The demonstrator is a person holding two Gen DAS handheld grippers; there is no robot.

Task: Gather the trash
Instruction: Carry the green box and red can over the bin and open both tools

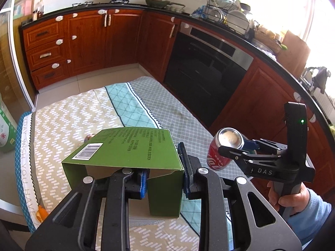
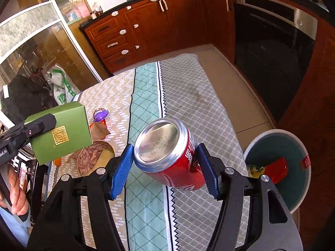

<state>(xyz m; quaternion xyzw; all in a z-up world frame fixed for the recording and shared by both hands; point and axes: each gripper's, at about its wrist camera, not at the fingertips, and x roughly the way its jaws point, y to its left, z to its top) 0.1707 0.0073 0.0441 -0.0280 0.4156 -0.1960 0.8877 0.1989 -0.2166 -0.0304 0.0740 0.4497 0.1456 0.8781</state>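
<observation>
My left gripper (image 1: 165, 177) is shut on the side wall of an open green cardboard box (image 1: 125, 152), held above the cloth-covered table (image 1: 69, 113). The box also shows in the right wrist view (image 2: 62, 131) at the left. My right gripper (image 2: 165, 169) is shut on a red soda can (image 2: 167, 156), its bottom facing the camera, held above the table. The can (image 1: 224, 148) and right gripper (image 1: 232, 148) also show at the right of the left wrist view. A white trash bin (image 2: 280, 167) with wrappers inside stands on the floor to the right of the table.
On the table lie a purple wrapper (image 2: 100, 114), a brown leaf (image 2: 100, 128), a round brown fruit half (image 2: 94, 159) and an orange peel (image 1: 41, 213). Red kitchen cabinets (image 1: 88, 39) and a black oven (image 1: 205, 71) stand behind. A glass door (image 2: 31, 48) is at the left.
</observation>
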